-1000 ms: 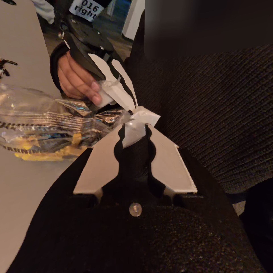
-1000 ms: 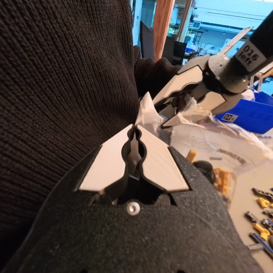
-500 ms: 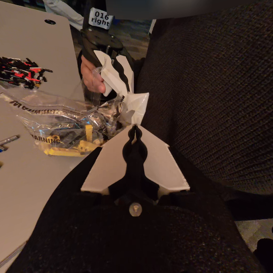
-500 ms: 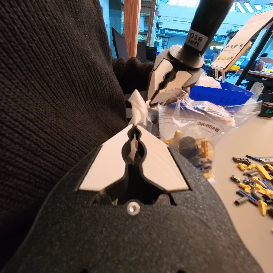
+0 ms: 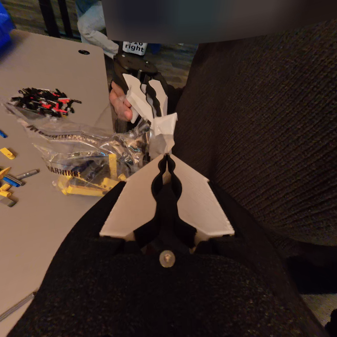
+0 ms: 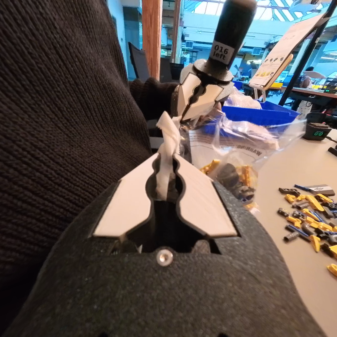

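Note:
A clear plastic bag (image 5: 87, 145) with yellow and dark building pieces rests on the grey table (image 5: 45, 228), close to a person's black sweater. Its top ends in a white twisted strip (image 5: 164, 127). My left gripper (image 5: 166, 155) is shut on the lower end of that strip. The right gripper (image 5: 155, 116) pinches the strip from above, a hand behind it. In the right wrist view my right gripper (image 6: 166, 156) is closed around the strip (image 6: 169, 138), jaws slightly apart. The left gripper (image 6: 182, 118) points down onto the bag (image 6: 237, 145).
A pile of black and red pieces (image 5: 43, 104) and loose yellow, blue and grey pieces (image 5: 7, 175) lie on the table; more show in the right wrist view (image 6: 310, 215). A blue bin (image 6: 255, 116) and a small black device (image 6: 319, 131) stand behind. The sweater (image 5: 255, 127) crowds one side. There is about 7 centimetres between the tips of the two grippers.
Both grippers have swung while holding the strip; the left gripper went from sideways to pointing downward. The bag now hangs lower onto the table. My right jaws stand slightly wider.

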A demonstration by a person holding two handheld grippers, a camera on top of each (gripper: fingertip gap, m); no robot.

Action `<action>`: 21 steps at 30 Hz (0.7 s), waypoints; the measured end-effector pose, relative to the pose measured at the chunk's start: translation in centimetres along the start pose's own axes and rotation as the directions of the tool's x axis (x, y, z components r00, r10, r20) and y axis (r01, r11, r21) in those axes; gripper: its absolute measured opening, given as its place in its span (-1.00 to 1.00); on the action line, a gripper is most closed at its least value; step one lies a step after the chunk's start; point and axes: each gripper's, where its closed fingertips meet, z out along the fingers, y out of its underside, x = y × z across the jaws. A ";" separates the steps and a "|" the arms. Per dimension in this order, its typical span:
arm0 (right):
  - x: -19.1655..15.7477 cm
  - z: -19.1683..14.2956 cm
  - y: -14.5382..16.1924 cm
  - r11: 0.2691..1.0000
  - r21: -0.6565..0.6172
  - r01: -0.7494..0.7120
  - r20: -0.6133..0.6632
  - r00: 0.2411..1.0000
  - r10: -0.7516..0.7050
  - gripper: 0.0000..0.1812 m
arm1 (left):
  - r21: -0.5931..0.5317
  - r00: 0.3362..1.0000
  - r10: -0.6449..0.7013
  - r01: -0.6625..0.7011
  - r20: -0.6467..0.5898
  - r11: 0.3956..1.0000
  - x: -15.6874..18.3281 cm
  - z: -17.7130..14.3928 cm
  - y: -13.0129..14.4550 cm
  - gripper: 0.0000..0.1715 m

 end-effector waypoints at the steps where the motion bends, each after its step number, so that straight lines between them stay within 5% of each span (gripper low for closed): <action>1: 0.1 0.2 -0.3 1.000 0.016 -0.008 0.001 1.000 0.008 -0.77 | 0.009 1.000 0.008 -0.008 0.003 1.000 0.0 0.1 -0.2 -1.00; 6: 1.5 0.9 -1.2 0.998 0.033 -0.048 -0.029 0.998 0.049 -0.35 | 0.024 0.999 0.030 -0.030 -0.014 0.999 -0.1 1.0 -0.8 -1.00; 15: 3.8 1.5 -1.3 0.993 0.016 -0.119 -0.015 0.993 0.119 -0.22 | 0.038 0.999 0.027 -0.026 -0.030 0.999 -0.3 1.5 -0.9 -1.00; 21: 5.5 1.3 -4.0 0.968 0.148 -0.205 -0.039 0.976 0.213 -0.22 | 0.039 0.999 0.019 -0.018 -0.031 0.999 -0.3 1.9 -0.7 -1.00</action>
